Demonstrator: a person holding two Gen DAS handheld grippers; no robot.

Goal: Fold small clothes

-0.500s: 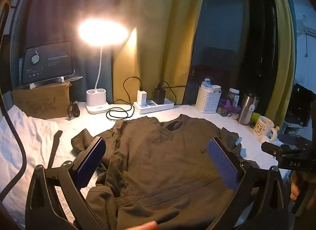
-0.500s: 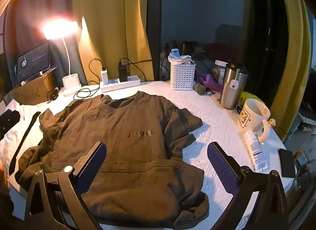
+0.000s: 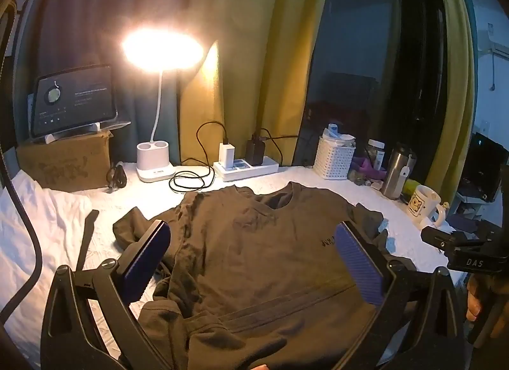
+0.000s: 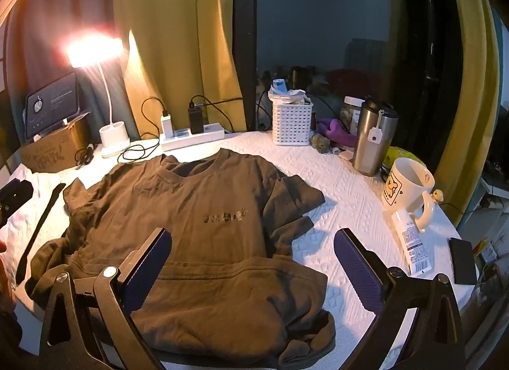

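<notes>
Left wrist view: nothing has shifted since half a second ago; the left gripper (image 3: 251,261) still hovers with its jaws spread wide and empty over the brown T-shirt (image 3: 254,242), which lies face up mid-desk (image 3: 105,198), collar toward the far edge; so folding looks not yet begun; one lamp (image 3: 156,163), one power strip (image 3: 245,168), one basket (image 3: 332,160).

Right wrist view: likewise unchanged; the right gripper (image 4: 251,261) stays released, holding nothing, above the shirt's near hem; one T-shirt, one mug (image 4: 408,190), one steel tumbler (image 4: 373,137), one tube (image 4: 410,242) toward the desk's right edge.
</notes>
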